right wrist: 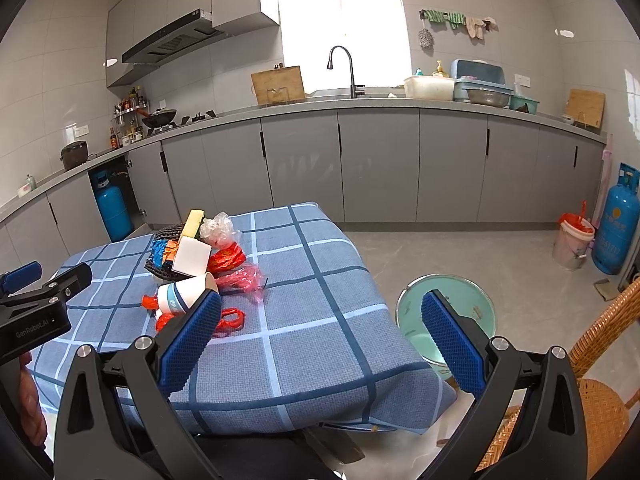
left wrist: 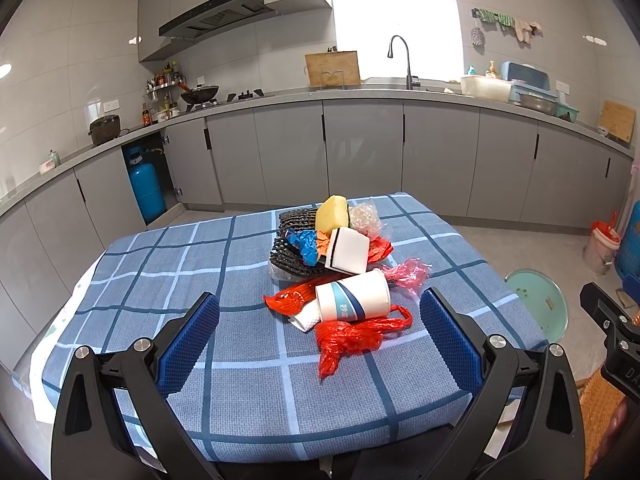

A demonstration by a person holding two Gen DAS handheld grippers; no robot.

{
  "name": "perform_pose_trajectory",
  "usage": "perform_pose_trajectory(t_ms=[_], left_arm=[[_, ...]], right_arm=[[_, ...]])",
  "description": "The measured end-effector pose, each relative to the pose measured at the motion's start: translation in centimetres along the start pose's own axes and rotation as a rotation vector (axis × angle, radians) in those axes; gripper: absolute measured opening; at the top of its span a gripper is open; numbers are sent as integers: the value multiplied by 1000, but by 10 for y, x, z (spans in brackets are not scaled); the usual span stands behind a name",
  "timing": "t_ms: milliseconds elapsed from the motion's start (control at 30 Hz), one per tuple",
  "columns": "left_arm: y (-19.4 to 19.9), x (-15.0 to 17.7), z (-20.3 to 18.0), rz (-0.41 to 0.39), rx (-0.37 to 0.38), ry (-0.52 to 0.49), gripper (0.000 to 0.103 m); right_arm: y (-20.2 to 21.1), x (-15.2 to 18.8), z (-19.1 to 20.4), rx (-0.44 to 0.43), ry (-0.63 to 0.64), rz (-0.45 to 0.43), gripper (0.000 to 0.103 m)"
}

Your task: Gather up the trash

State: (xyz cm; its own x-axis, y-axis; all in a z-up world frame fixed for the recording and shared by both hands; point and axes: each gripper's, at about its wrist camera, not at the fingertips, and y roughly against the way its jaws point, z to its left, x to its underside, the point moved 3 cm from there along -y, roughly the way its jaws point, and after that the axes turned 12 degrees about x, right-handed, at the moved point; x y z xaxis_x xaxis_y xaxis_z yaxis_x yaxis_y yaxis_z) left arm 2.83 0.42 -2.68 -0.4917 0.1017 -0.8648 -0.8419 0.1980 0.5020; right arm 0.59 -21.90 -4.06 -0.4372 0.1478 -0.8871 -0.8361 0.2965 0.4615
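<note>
Left gripper (left wrist: 320, 316) – jaws spread, empty, above the checked table (left wrist: 248, 392); one paper cup (left wrist: 354, 295) on its side at 12 o'clock between the pads, red bags beside it; one dark basket (left wrist: 290, 258) behind. Right gripper (right wrist: 321, 320) – spread, empty; its view alone shows one green bin (right wrist: 412, 304) at 1 o'clock on the floor, one wicker chair (right wrist: 600, 408), two blue gas cylinders.

left wrist: table (left wrist: 256, 392) faced from near edge, centred | right wrist: offset rightward, floor included | shared: trash pile (left wrist: 332, 264), counter (right wrist: 360, 102)
</note>
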Motion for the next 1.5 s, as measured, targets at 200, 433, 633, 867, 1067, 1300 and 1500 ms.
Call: perform_pose_trajectory(t_ms=[200, 433, 633, 867, 1067, 1300, 1500], left_arm=[[0, 0, 0, 0, -1, 0, 99], [-2, 2, 4, 11, -12, 4, 99], [-24, 5, 35, 57, -51, 58, 99], [-53, 10, 71, 97, -110, 107, 99], [-83, 19, 102, 141, -175, 125, 99], [-112, 28, 130, 180, -246, 120, 99], [-130, 26, 150, 168, -278, 125, 99]], right_arm=[[0, 0, 0, 0, 0, 1, 98], [-3, 3, 2, -6, -5, 3, 99], [-21, 8, 9, -6, -6, 14, 98], [-55, 4, 33, -44, 25, 56, 98], [-89, -4, 77, -93, 93, 73, 98], [-126, 8, 155, -156, 209, 144, 98], [-147, 18, 209, -159, 280, 185, 98]])
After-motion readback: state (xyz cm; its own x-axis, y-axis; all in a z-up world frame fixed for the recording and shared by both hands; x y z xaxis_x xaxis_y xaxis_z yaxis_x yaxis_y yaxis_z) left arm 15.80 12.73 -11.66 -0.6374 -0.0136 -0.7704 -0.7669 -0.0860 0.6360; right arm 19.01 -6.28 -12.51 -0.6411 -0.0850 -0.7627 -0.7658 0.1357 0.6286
